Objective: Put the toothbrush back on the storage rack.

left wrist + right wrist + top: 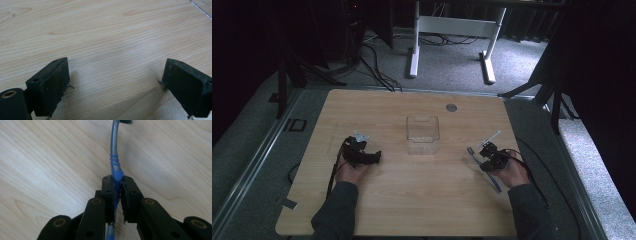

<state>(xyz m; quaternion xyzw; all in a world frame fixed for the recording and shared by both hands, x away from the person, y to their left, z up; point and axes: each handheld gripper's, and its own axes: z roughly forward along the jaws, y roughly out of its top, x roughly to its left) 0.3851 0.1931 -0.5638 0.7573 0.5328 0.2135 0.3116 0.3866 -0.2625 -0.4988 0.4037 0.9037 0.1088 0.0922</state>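
Desk [412, 200]: light wood, with a small round grey spot [451, 107] near the far edge.
Clear box [422, 133]: it stands upright in the middle of the desk, between the two tools and a bit farther back. It looks see-through and open on top.
Left tool [374, 157]: the left hand [351, 169] holds it low over the desk, left of the clear box. In the left gripper view its two black jaws stand wide apart with only bare wood between them.
Right tool [482, 161]: the right hand [514, 172] holds it right of the clear box. Its jaws are squeezed tight on a toothbrush.
Toothbrush [115, 167]: blue and grey. The jaws pinch its blue handle part, and the grey neck sticks out past the jaws, close over the desk.
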